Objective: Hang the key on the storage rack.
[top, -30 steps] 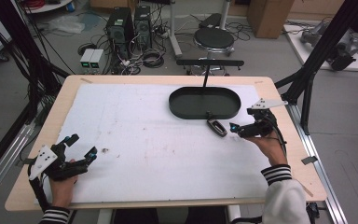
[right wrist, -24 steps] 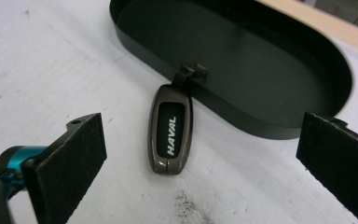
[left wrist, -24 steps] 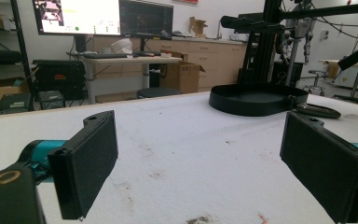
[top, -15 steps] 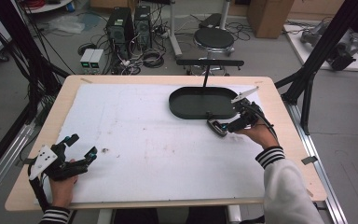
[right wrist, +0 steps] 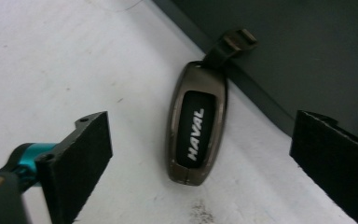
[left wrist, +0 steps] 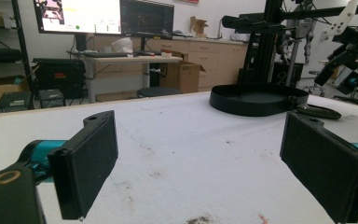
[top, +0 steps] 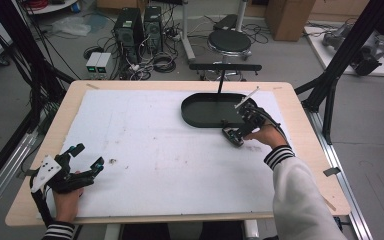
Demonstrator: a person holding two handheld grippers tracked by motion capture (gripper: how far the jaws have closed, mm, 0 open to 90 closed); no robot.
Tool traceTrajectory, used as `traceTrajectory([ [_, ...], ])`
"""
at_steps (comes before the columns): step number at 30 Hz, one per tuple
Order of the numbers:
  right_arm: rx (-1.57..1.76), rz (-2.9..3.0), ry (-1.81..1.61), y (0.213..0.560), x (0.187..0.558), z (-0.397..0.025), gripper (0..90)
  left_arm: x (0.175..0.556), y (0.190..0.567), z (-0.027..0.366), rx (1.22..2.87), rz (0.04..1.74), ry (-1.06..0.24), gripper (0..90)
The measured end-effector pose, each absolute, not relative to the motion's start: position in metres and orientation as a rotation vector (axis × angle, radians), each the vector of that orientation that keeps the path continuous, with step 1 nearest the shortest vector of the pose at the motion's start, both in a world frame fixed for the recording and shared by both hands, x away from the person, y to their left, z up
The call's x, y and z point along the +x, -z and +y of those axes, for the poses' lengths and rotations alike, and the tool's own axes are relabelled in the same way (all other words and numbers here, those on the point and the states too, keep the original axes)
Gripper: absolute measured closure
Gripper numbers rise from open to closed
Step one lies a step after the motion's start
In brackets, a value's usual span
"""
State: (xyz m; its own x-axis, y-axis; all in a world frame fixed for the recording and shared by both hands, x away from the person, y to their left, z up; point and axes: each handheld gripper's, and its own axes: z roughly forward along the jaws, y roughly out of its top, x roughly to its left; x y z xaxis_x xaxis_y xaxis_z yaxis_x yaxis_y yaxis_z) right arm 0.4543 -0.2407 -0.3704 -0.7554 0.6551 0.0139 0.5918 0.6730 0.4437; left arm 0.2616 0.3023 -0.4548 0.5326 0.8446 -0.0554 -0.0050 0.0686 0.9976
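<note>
A dark metallic key fob (right wrist: pixel 196 128) marked HAVAL lies flat on the white mat, its strap end touching the rim of a black oval tray (right wrist: pixel 307 56). My right gripper (right wrist: pixel 205 156) is open and low over the fob, one jaw on each side, not touching it. From above, the right gripper (top: pixel 239 131) sits at the tray's (top: pixel 207 111) near right edge, partly covering the fob (top: pixel 231 136). My left gripper (top: pixel 87 155) rests open at the mat's near left corner, holding nothing. In the left gripper view its jaws (left wrist: pixel 196 168) face the distant tray (left wrist: pixel 256 99) and fob (left wrist: pixel 318 111).
A white mat (top: pixel 170 150) covers the wooden table (top: pixel 300 165). A small dark smudge (top: pixel 113 161) lies by the left gripper. Black frame posts (top: pixel 330 85) stand at the right; a stool (top: pixel 229 41) and computers (top: pixel 135 27) are behind the table.
My right gripper has moved left and down from the tray's right side to straddle the key fob. The left gripper has stayed put.
</note>
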Motion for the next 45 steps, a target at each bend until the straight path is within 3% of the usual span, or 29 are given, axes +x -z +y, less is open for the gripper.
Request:
traceTrajectory([
  [30, 1.141, 2.817, -0.398, 0.401, 0.474, -0.224, 4.8, 0.262, 0.455, 0.303, 1.355, 0.805, -0.751, 11.7],
  [35, 1.162, 2.817, -0.374, 0.406, 0.476, -0.221, 7.1, 0.262, 0.455, 0.303, 1.354, 0.811, -0.747, 11.6],
  [37, 1.178, 2.809, -0.360, 0.406, 0.477, -0.220, 14.6, 0.262, 0.455, 0.303, 1.351, 0.815, -0.745, 11.6],
  [45, 1.223, 2.801, -0.348, 0.408, 0.480, -0.215, 17.0, 0.263, 0.455, 0.304, 1.349, 0.818, -0.742, 11.6],
])
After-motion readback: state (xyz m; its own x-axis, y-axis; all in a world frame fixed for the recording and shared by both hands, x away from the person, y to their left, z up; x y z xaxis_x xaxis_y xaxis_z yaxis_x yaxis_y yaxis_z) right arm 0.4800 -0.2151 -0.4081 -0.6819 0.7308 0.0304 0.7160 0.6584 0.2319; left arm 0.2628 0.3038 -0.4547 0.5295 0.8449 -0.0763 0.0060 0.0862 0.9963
